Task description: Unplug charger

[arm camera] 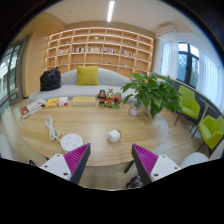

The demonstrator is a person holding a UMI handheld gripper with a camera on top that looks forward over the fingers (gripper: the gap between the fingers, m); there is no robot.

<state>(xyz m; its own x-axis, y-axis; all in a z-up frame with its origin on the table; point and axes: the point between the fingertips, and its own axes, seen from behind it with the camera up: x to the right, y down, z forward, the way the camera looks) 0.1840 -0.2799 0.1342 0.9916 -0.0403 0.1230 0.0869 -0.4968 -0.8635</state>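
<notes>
- My gripper (110, 162) is spread wide, holding nothing, above the wooden table (150, 128).
- The white charger (114, 135) sits just ahead, between my fingers and apart from them.
- Its white cable (51, 127) lies ahead to my left, near a round white disc (71, 142).
- A potted plant (152, 92) stands beyond, ahead to my right.

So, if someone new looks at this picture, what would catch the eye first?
Probably the leafy green plant at the far right of the round wooden table. Next, the small white charger ahead of the open gripper, and the white cable lying to the left.
</notes>
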